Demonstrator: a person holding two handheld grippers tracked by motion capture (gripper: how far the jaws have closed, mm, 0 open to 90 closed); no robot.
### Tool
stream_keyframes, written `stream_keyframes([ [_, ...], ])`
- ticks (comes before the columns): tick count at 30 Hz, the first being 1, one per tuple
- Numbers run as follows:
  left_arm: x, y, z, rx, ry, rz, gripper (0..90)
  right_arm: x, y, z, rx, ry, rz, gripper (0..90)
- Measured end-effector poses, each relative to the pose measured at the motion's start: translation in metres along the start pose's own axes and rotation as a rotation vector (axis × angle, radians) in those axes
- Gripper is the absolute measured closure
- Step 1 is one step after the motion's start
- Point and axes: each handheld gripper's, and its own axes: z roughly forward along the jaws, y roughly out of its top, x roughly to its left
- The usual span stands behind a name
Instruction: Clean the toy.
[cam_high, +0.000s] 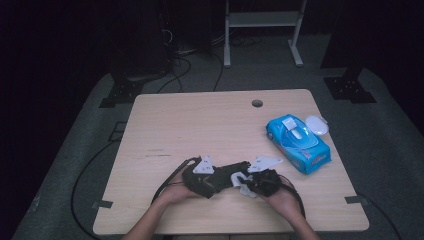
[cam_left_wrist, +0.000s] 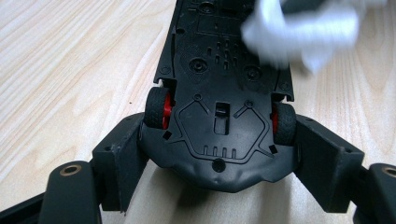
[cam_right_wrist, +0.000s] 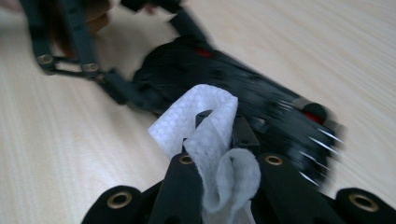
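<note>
Left gripper view shows your left gripper (cam_left_wrist: 219, 154) clamping the black plastic toy car (cam_left_wrist: 219, 93) across its rear red-hubbed wheels, underside up and raised off the pale wooden table (cam_left_wrist: 70, 60), which steadies the chassis for wiping. Your right gripper (cam_right_wrist: 219, 140), jaws pinched tight on a crumpled white wet wipe (cam_right_wrist: 210, 135), works that wipe against the car beside it. Both hands sit close to the table's near edge (cam_high: 230, 227), so sweep away from yourself: bare wood lies ahead, and the blue wipe pack (cam_high: 298, 144) stands well apart at the right.
</note>
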Motion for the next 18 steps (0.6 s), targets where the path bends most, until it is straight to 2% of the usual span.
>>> stream_keyframes([
  [1, 0.000, 0.000, 0.000, 0.004, 0.004, 0.005, 23.7, 0.007, 0.003, 0.005, 0.016, -0.011, -0.045, 84.2],
  [2, -0.001, 0.000, 0.000, 0.003, 0.005, 0.003, 23.7, 0.008, 0.004, 0.006, 0.019, -0.025, -0.066, 84.2],
  [6, 0.000, 0.000, 0.000, -0.003, -0.001, -0.004, 23.7, -0.001, 0.001, 0.002, 0.013, -0.062, -0.002, 84.2],
  [8, -0.002, 0.002, 0.003, -0.012, -0.010, -0.005, 23.7, 0.002, 0.001, 0.004, -0.001, -0.046, 0.012, 84.2],
  [10, -0.004, 0.004, 0.004, -0.009, -0.015, 0.006, 23.7, 0.009, 0.003, 0.011, -0.027, 0.024, 0.018, 84.2],
  [11, -0.006, 0.004, 0.005, 0.000, -0.004, 0.024, 23.8, 0.015, 0.005, 0.016, -0.027, 0.036, 0.005, 84.2],
  [13, -0.006, 0.004, 0.004, 0.000, -0.006, 0.016, 23.7, 0.021, 0.008, 0.019, -0.018, 0.022, -0.036, 84.2],
  [14, -0.005, 0.003, 0.003, -0.007, -0.013, 0.006, 23.7, 0.019, 0.008, 0.019, -0.021, 0.023, -0.030, 84.2],
  [18, -0.005, 0.004, 0.004, -0.013, -0.016, 0.006, 23.8, 0.005, 0.003, 0.012, -0.041, -0.010, 0.057, 84.2],
])
